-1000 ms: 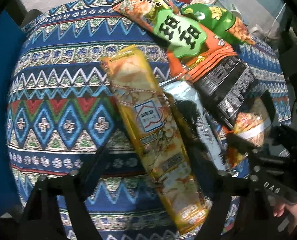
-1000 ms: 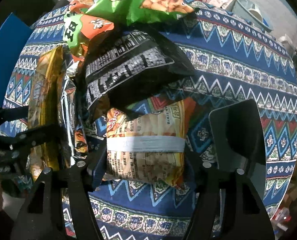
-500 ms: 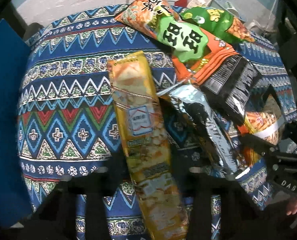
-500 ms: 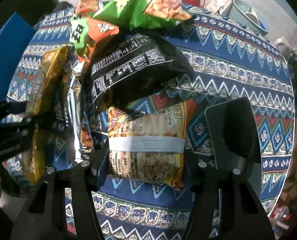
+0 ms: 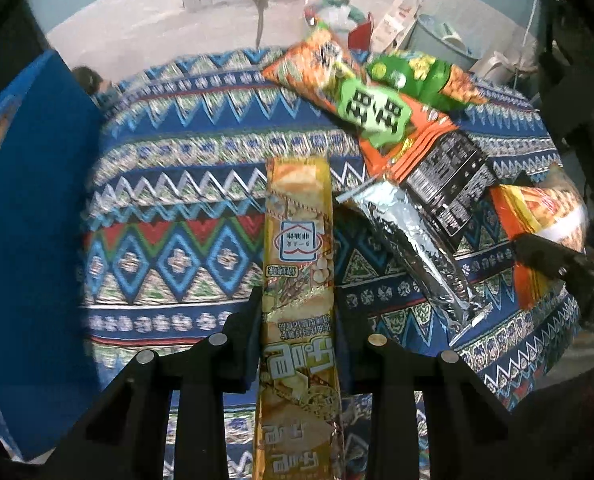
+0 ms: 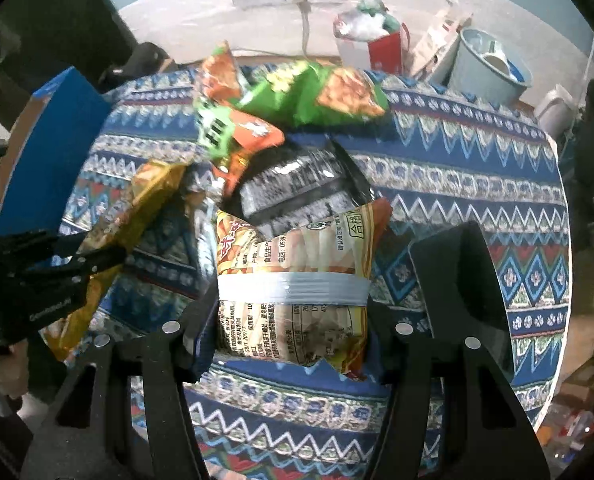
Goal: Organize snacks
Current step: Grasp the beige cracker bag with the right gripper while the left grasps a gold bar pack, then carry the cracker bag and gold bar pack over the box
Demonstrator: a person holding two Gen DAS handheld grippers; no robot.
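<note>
Two packets are clamped and lifting, the long yellow foil biscuit pack in the left claw, the banded orange snack bag in the right claw, while four lie piled on the patterned worktop.

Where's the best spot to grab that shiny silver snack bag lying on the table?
Probably mid-length, from straight above. The silver bag is long, narrow and lies flat on the cloth, so fingers should fit either side of its slim width. Its far end is tucked under the black packet, so the near half is freer.
</note>
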